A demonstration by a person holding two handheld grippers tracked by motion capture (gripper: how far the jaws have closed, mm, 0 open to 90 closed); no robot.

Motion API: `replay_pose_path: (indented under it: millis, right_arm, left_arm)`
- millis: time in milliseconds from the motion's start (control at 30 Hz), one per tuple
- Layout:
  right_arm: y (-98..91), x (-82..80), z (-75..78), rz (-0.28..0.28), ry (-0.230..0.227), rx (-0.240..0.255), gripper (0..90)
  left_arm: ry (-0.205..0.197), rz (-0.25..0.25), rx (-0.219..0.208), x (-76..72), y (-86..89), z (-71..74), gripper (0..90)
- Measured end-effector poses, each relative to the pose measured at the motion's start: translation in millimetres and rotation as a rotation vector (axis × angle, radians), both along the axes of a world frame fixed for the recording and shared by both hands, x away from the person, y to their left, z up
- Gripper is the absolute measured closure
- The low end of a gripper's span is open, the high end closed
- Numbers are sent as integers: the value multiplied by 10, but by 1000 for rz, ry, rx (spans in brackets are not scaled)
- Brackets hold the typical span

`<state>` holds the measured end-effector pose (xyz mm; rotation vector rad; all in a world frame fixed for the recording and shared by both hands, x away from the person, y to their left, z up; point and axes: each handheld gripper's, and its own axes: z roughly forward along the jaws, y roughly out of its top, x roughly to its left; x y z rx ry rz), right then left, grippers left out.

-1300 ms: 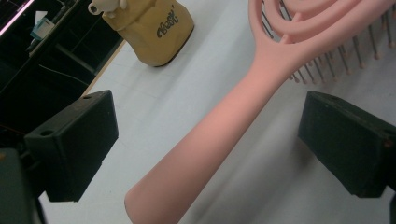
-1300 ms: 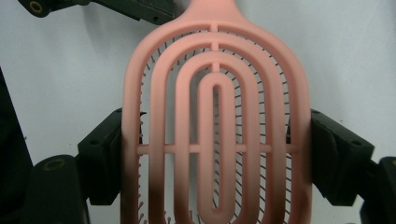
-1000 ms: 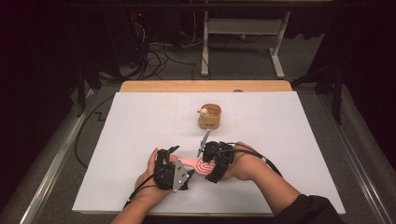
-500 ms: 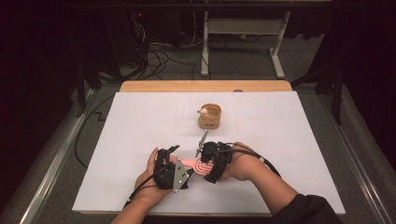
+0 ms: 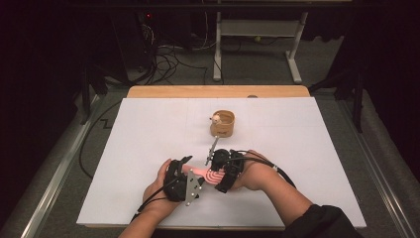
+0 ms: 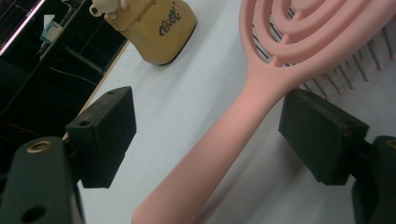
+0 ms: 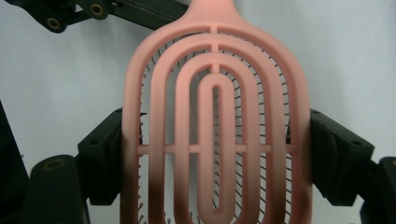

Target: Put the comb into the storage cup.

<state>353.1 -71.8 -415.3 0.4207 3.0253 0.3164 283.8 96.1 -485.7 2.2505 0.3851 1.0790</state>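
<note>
White table (image 5: 148, 134): pink hairbrush (image 5: 205, 173) handover near the front edge.
Right gripper (image 7: 215, 154) clamps the brush head edgewise; the handle's long axis runs toward the left gripper (image 6: 205, 140), whose jaws have just been closing, straddling it without contact.

A pink vented hairbrush (image 7: 215, 140) lies level, bristles down, above the white table.

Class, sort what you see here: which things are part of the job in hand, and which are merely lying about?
In the job:
pink hairbrush
right gripper, shut on its head
left gripper, jaws closing around its handle

Lying about:
tan pouch
small white figure
</note>
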Motion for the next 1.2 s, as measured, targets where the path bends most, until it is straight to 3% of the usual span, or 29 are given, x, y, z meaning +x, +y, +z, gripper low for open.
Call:
replay_pose_path:
  millis: [133,300,533,767,867,933,967,1000,1200]
  right_arm:
    - [16,-5,11,0,-3,3,207]
    - [27,2,14,0,-4,5,208]
    - [55,3,32,-12,-3,-1,208]
    - [76,12,47,-13,-9,3,207]
    - [85,10,44,-15,-9,-1,207]
    - [92,4,62,-9,-9,-7,207]
    - [92,3,96,-10,-12,-4,207]
    - [92,3,96,-10,-12,-4,207]
    - [97,-24,139,-5,-31,4,207]
  left_arm:
    - [1,3,12,-3,-9,-5,252]
    - [-4,12,57,-27,-57,-17,356]
    - [-29,19,108,-59,-134,-45,427]
    - [-37,24,113,-68,-156,-60,476]
    - [-39,14,146,-71,-168,-55,496]
    - [-46,10,148,-73,-178,-54,516]
    - [-48,12,129,-75,-187,-64,523]
    - [-42,12,141,-78,-189,-58,523]
    - [-73,21,151,-104,-198,-53,556]
